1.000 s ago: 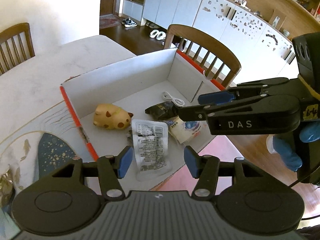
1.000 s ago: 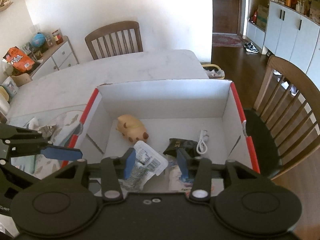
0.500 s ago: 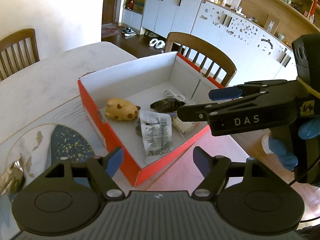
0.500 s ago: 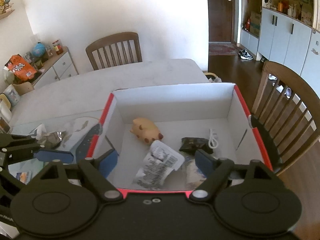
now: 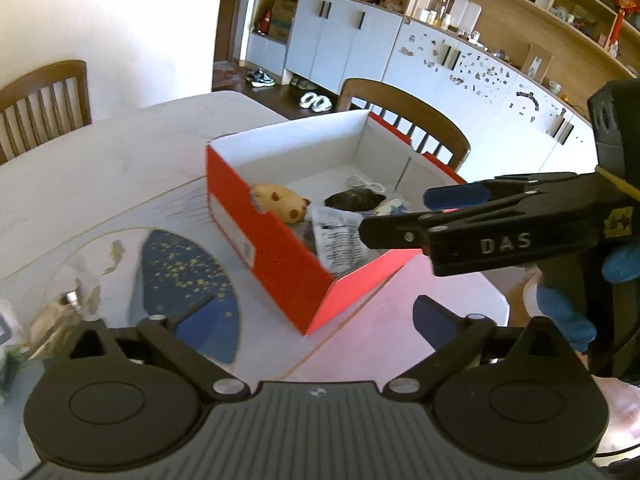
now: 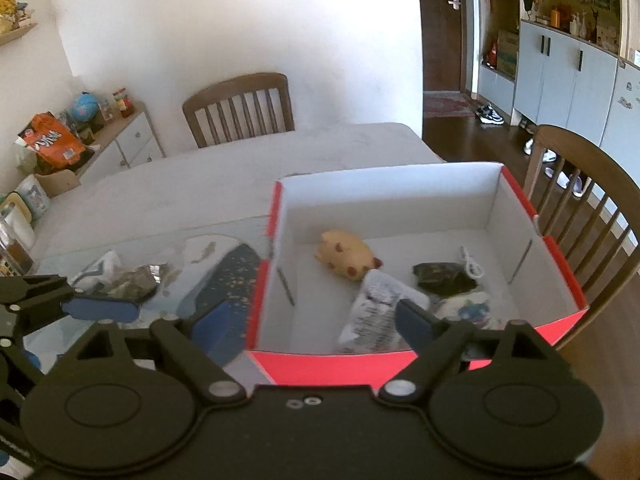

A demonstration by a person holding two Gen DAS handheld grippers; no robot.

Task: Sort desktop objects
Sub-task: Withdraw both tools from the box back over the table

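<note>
Both grippers stood with jaws spread wide and nothing between them, having just been opening. The left gripper hung above the near corner of a red cardboard box on the white table. The right gripper hung over the box's near wall. Inside lay a tan toy pig, a clear printed packet, a dark wrapped snack, a white coiled cable and a pale pouch. The packet looked light, thin and slippery, best pinched at an edge. The pig seemed firm and rounded, so a grip across its middle should hold. Left of the box, crumpled wrappers lay on a blue-patterned mat.
</note>
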